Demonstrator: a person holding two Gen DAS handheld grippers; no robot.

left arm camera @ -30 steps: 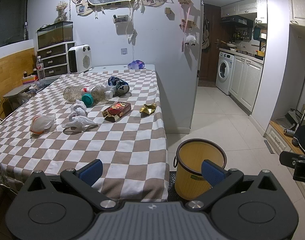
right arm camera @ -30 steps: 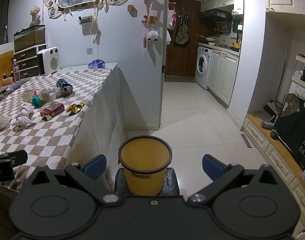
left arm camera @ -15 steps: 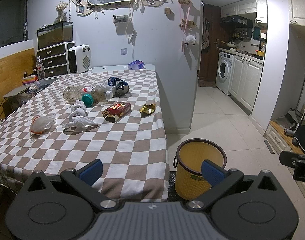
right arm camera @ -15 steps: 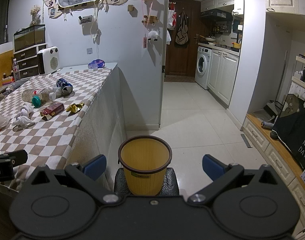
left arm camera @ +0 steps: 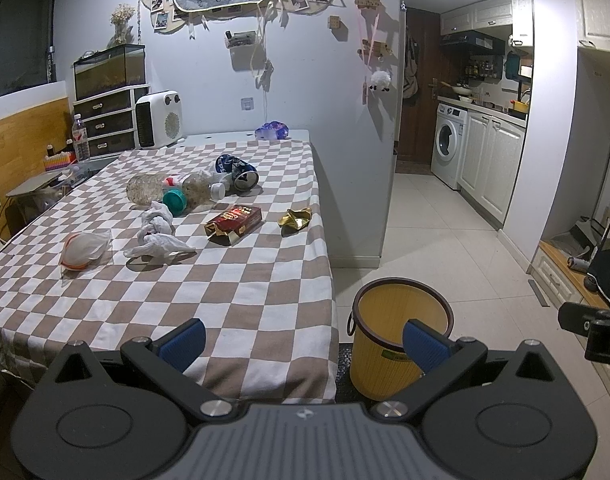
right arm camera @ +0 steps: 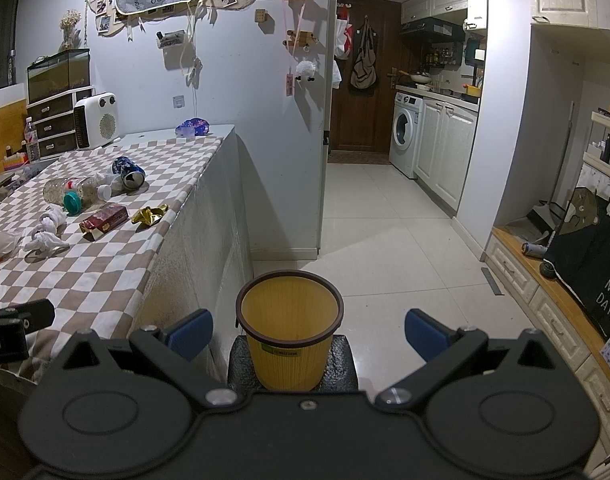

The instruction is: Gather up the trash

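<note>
A long table (left arm camera: 245, 300) covered with a brown-and-white checked cloth is seen against a pale wall hung with photos, and a tiled floor runs past it to a kitchen with a washing machine (left arm camera: 449, 150). A white heater (left arm camera: 160, 119) stands at the far end of the table. The trash is scattered over the middle of the cloth: a red carton (left arm camera: 233, 224), a gold foil wrapper (left arm camera: 295, 220), crumpled white tissue (left arm camera: 157, 232), a plastic bag with an orange rim (left arm camera: 85, 249), clear bottles (left arm camera: 173, 191) with a teal cap among them, and a blue can (left arm camera: 237, 169) lying on its side. A yellow bin (right arm camera: 291, 332) stands on the floor just beside the table's near corner. The left gripper (left arm camera: 303, 340) is held with its jaws spread wide and nothing between them; the trash lies well ahead of it and the bin is seen behind its right finger. The right gripper (right arm camera: 308, 330) is likewise spread wide and empty, the bin being framed between its fingers, with the trash off to its left. Nothing is found changed from the earlier frames: both grippers and every item are seen in the same places.
</note>
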